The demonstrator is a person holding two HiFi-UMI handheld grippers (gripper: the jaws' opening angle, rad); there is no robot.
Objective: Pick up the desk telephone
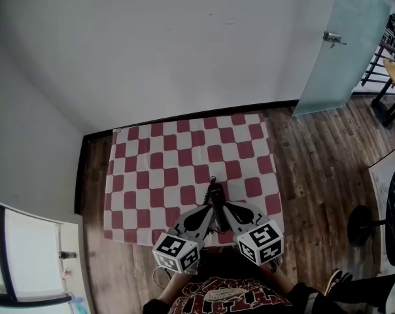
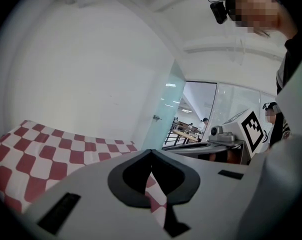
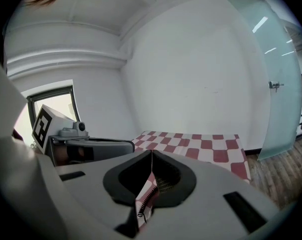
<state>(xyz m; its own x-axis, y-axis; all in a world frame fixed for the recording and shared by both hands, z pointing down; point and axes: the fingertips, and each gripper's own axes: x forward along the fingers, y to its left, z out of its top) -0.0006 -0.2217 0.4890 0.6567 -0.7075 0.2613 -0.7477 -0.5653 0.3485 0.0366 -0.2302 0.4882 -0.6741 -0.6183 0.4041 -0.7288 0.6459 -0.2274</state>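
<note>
Left tongs (image 2: 151,153), right tongs (image 3: 151,154): both shut

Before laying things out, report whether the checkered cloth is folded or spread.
Spread: the checkered cloth lies flat on the floor, no folds visible.

I am wearing a black shirt (image 1: 231,296) with red-and-white print; my left gripper (image 2: 151,156) and right gripper (image 3: 151,156) are showing white shells and black pads.

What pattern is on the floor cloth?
Red and white checks on the cloth, clearest in the head view.
</note>
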